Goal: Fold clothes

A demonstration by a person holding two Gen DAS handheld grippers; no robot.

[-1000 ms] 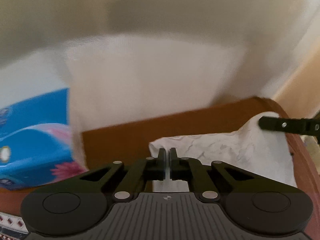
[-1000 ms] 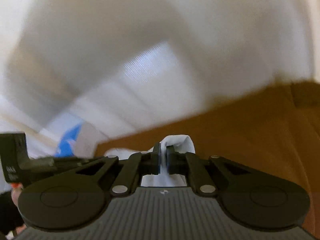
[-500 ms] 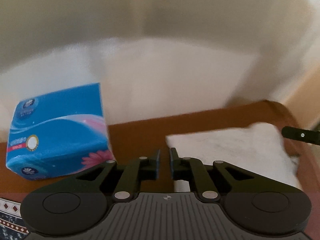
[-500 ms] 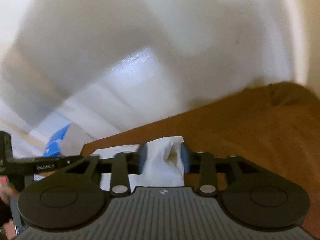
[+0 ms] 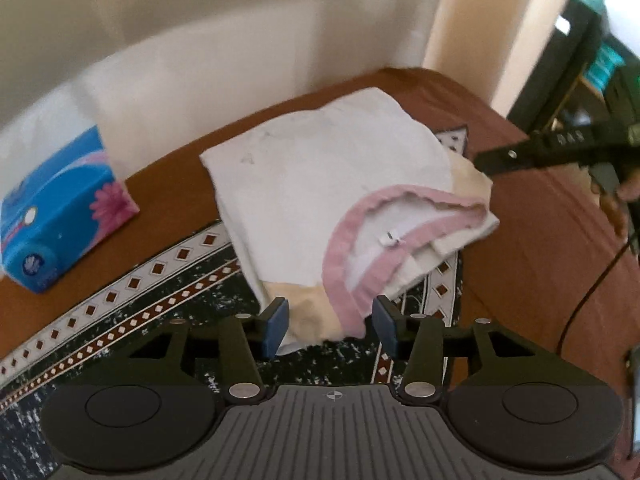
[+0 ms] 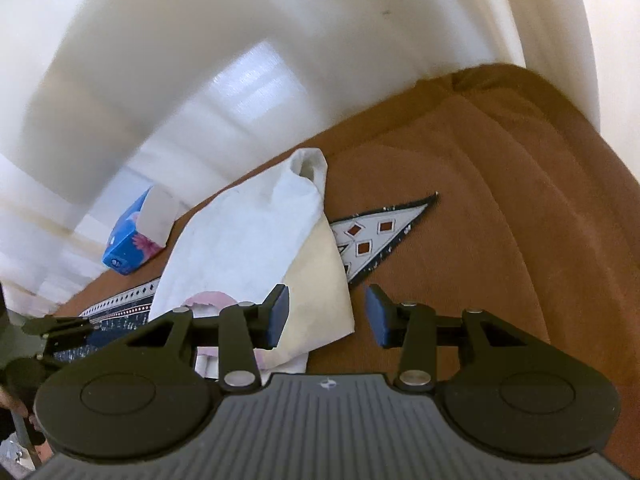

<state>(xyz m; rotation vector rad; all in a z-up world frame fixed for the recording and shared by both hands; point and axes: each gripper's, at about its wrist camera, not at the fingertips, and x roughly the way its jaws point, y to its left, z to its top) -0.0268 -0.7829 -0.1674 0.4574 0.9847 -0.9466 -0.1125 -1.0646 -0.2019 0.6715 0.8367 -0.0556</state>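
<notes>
Brown tablecloth (image 5: 532, 216) under folded garment (image 5: 320, 184), pale wall (image 5: 200, 20) behind; both claws released.

Support surface: a table draped in a plain brown cloth (image 5: 532, 216), its far edge set against a pale wall. A dark patterned runner (image 5: 132, 304) with a white border of small brown diamonds lies on the cloth, one pointed corner (image 6: 384, 232) showing in the right wrist view. A folded white garment (image 5: 320, 184) with a pink-trimmed neckline lies across the runner and the cloth, and a blue tissue pack (image 5: 60, 216) with a pink flower print stands well apart from it near the wall.
</notes>
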